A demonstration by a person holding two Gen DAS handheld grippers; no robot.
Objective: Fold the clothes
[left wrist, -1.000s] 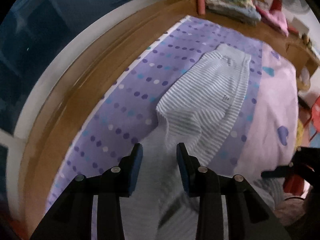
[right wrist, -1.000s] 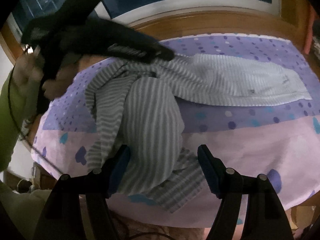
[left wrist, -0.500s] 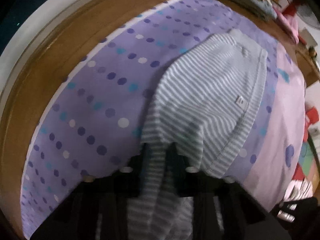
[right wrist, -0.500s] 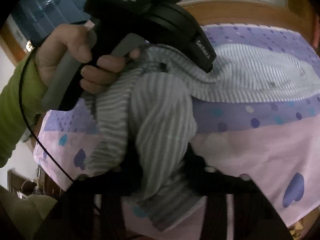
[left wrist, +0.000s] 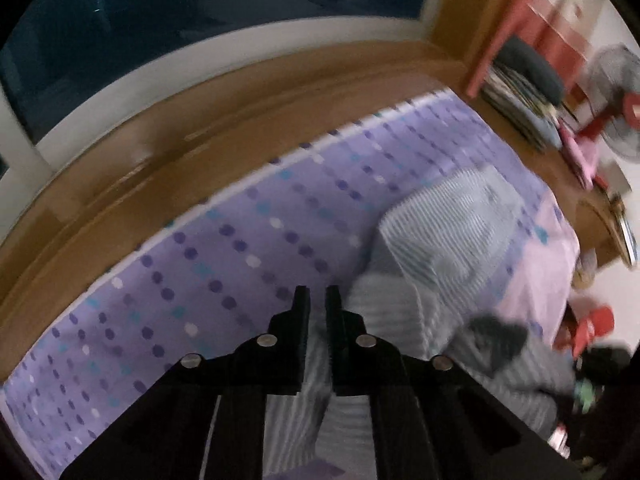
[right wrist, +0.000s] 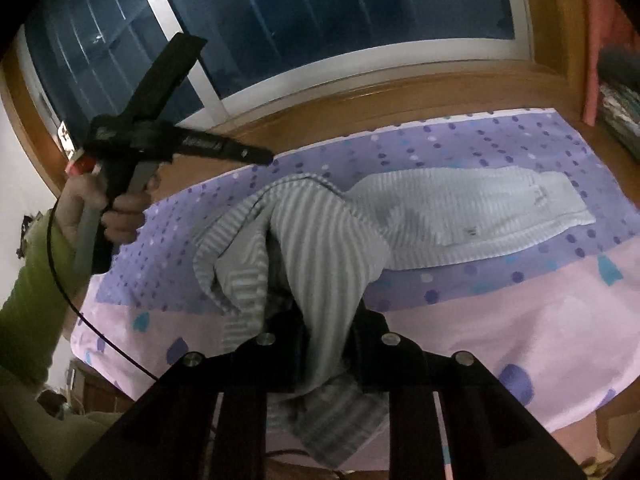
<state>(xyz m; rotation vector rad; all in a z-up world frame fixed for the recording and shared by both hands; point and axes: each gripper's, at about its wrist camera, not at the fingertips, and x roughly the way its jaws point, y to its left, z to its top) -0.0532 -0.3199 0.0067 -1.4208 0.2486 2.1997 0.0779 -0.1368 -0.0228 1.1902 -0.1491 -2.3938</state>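
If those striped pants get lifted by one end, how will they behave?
Probably floppy: the striped pants already drape and bunch where the right tongs close on them. Likely light. The far end, lying flat on the bedsheet, would probably drag.

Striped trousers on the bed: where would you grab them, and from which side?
Probably the leg end of the striped trousers, from the near bed edge: it stands bunched and raised off the sheet, offering folds to pinch, whereas the waistband end lies flat against it.

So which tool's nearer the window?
Left: the left tool, opening on striped cloth, is over the purple strip beside the window sill; the right tool, closing on cloth, is over the pink edge.
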